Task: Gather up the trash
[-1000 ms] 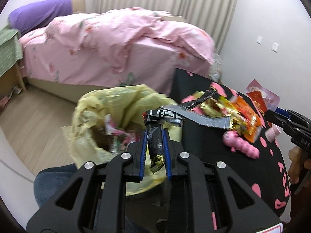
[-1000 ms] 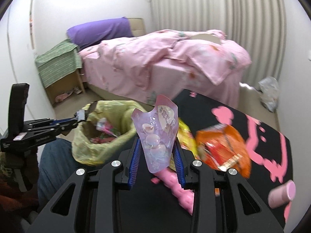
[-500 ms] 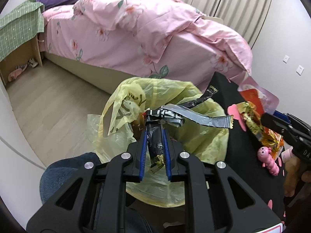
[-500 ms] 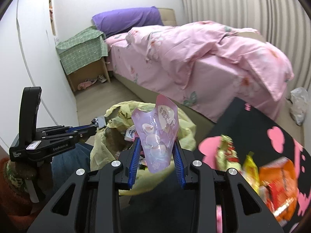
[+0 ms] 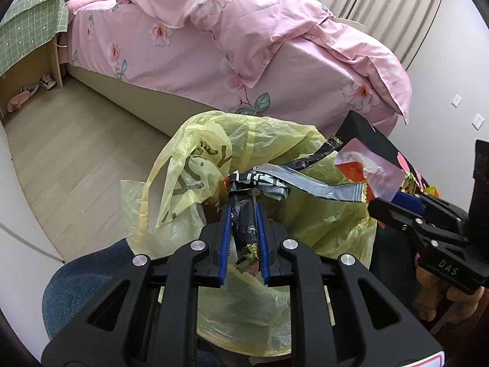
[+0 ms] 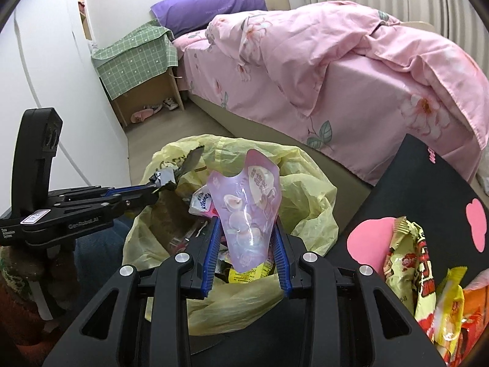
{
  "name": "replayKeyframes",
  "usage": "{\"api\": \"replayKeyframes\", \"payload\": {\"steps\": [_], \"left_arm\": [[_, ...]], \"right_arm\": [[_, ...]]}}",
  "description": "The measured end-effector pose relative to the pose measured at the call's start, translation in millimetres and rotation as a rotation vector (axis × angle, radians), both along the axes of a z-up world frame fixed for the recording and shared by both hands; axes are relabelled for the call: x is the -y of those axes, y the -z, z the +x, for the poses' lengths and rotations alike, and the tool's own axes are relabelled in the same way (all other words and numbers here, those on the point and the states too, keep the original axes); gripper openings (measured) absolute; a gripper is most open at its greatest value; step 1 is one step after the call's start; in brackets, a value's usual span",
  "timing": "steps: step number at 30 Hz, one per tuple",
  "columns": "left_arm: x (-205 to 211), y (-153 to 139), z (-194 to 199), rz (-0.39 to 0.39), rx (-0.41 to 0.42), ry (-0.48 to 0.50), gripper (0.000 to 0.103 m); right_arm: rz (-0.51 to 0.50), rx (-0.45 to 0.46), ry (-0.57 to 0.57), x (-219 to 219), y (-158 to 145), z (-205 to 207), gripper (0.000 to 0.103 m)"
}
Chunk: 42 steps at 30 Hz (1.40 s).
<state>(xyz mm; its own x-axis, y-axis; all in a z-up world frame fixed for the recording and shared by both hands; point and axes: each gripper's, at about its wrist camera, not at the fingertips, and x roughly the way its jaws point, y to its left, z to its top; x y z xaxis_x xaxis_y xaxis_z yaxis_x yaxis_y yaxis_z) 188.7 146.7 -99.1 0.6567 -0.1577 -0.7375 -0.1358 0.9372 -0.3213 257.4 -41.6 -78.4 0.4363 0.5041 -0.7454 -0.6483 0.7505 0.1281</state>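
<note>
A yellow plastic trash bag (image 5: 259,143) (image 6: 308,189) stands open beside the black table, with wrappers inside. My left gripper (image 5: 243,214) is shut on a black and silver foil wrapper (image 5: 308,183) and holds it over the bag's mouth; it also shows in the right wrist view (image 6: 152,192). My right gripper (image 6: 246,232) is shut on a pink snack pouch (image 6: 247,208) above the bag's opening; the pouch also shows in the left wrist view (image 5: 369,174).
Several snack wrappers (image 6: 409,263) lie on the black table with pink hearts (image 6: 428,183) at right. A bed with a pink duvet (image 5: 244,39) stands behind the bag. A nightstand under a green cloth (image 6: 137,55) is at the back left. Wood floor (image 5: 76,153) lies at left.
Both grippers have moved left from the table to above the yellow bag, each still holding its wrapper. The bag now fills the middle of both views.
</note>
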Motion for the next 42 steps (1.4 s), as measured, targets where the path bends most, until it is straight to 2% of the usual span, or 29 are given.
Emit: {"api": "replayKeyframes", "payload": {"steps": [1, 2, 3, 4, 8, 14, 18, 22, 28, 34, 39, 42], "left_arm": [[-0.6, 0.0, 0.6, -0.005, 0.002, -0.002, 0.021], [-1.8, 0.2, 0.8, -0.015, 0.006, -0.005, 0.030], [-3.0, -0.3, 0.5, -0.021, 0.012, -0.005, 0.036], [-3.7, -1.3, 0.1, -0.024, 0.020, -0.007, 0.042], [-7.0, -10.9, -5.4, -0.011, 0.057, -0.034, 0.048], [-13.9, -29.9, -15.9, -0.014, 0.100, -0.101, 0.053], [-6.0, -38.3, -23.0, -0.012, 0.117, -0.086, 0.054], [17.5, -45.4, -29.2, 0.000, 0.142, -0.020, 0.055], [72.7, -54.7, -29.1, 0.021, 0.162, 0.138, 0.057], [129.4, -57.9, -22.2, 0.006, 0.152, 0.290, 0.057], [162.9, -56.0, -13.7, -0.044, 0.123, 0.378, 0.057], [182.7, -59.1, -8.2, -0.052, 0.115, 0.417, 0.057]], "right_arm": [[0.006, -0.011, 0.000, 0.4, 2.0, 3.0, 0.033], [0.008, -0.019, 0.003, 1.4, 3.2, 5.1, 0.037], [0.018, -0.030, 0.009, 3.0, 4.6, 7.2, 0.044], [0.027, -0.034, 0.013, 4.3, 4.9, 7.9, 0.046], [0.038, -0.031, 0.012, 10.4, 5.7, 4.3, 0.055], [0.052, 0.009, 0.043, 32.6, -10.0, -11.1, 0.060], [0.066, 0.042, 0.091, 60.7, -23.8, -26.5, 0.061], [0.065, 0.067, 0.164, 101.2, -33.4, -48.6, 0.061], [0.041, 0.125, 0.305, 170.7, -41.7, -85.3, 0.062], [0.046, 0.147, 0.422, 232.1, -39.7, -107.2, 0.070], [0.043, 0.130, 0.456, 259.9, -29.2, -119.6, 0.071], [0.014, 0.071, 0.432, 265.8, -19.2, -124.2, 0.071]]}}
